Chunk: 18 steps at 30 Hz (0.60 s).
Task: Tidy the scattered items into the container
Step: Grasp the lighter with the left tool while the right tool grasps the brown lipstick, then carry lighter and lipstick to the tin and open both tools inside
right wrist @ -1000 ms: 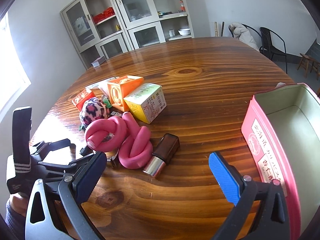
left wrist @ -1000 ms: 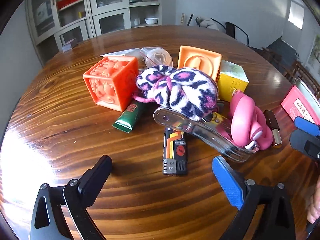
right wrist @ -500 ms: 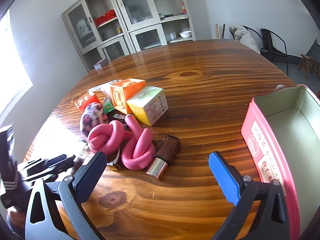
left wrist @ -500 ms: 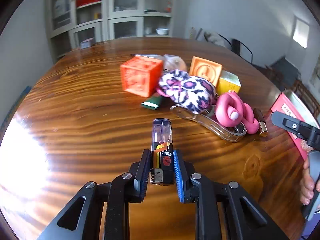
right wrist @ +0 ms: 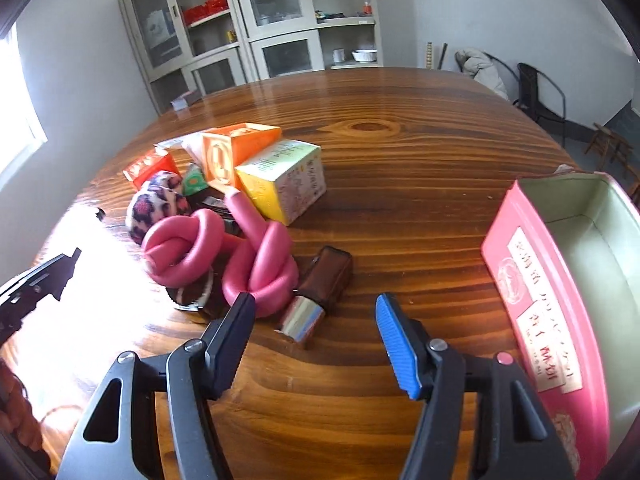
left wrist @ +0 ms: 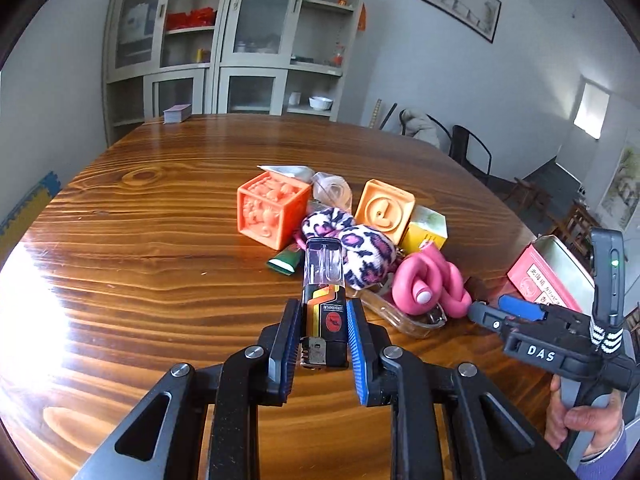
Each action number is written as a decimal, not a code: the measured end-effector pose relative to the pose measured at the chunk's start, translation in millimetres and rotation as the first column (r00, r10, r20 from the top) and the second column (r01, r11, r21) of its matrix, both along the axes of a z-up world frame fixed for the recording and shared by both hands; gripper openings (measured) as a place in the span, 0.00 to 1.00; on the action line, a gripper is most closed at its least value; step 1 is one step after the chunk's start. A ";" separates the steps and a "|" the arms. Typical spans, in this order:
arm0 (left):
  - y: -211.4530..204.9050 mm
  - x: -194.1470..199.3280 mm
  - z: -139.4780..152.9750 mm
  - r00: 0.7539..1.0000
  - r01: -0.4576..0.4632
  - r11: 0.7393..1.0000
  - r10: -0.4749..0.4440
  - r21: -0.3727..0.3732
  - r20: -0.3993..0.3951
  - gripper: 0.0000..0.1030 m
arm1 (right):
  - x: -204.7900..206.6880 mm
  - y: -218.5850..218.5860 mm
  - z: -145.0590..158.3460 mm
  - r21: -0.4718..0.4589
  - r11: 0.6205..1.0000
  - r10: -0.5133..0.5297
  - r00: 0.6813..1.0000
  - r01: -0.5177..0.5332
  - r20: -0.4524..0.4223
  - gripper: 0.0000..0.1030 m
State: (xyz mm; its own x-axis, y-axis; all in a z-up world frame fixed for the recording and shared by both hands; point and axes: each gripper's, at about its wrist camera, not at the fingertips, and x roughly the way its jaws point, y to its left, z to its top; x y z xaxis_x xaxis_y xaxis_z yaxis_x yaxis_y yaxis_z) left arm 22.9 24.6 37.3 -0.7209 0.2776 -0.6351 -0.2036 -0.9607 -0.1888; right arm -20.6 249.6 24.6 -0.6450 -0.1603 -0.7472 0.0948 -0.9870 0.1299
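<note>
My left gripper (left wrist: 323,306) is shut on a black and orange lighter (left wrist: 323,272), held upright off the wooden table (left wrist: 160,240). My right gripper (right wrist: 315,301) hovers low over a brown tube with a silver cap (right wrist: 320,292). Its jaws are closing with the cap end between them, and the pads are not touching it. The open pink tin (right wrist: 532,288) stands just right of that gripper, its inside bare. A pink knotted foam tube (right wrist: 256,256) lies left of the brown tube.
The pile holds a leopard plush ball (left wrist: 360,248), an orange cube (left wrist: 268,208), a paler orange cube (left wrist: 386,210), a yellow box (right wrist: 284,184), a green tube (left wrist: 286,262) and a clear plastic piece (left wrist: 400,312). Cabinets and chairs stand beyond the table.
My left gripper shut on the lighter and raised it off the table. My right gripper stayed over the brown tube and its fingers came closer together.
</note>
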 end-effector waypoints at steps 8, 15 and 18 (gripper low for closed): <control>2.6 3.0 -6.5 1.000 -0.020 1.000 0.020 -0.020 -0.005 0.24 | -6.8 0.2 -2.1 0.036 0.999 -0.025 0.999 0.024 0.025 0.35; 5.8 7.2 -7.6 1.000 -0.031 0.999 0.030 -0.030 -0.007 0.24 | -2.5 3.4 0.7 0.010 1.000 -0.013 1.000 0.013 0.005 0.21; 5.3 7.7 -7.5 0.999 -0.034 0.999 0.033 -0.025 -0.009 0.24 | 4.8 2.5 8.3 0.010 1.000 -0.010 0.999 0.010 -0.046 0.21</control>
State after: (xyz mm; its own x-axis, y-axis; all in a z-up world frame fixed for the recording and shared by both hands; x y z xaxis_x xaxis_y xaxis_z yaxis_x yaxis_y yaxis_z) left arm 30.6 29.9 29.8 -0.7350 0.2373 -0.6352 -0.1727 -0.9714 -0.1630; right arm -15.9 252.1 33.0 -0.6801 -0.1466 -0.7184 0.0906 -0.9891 0.1161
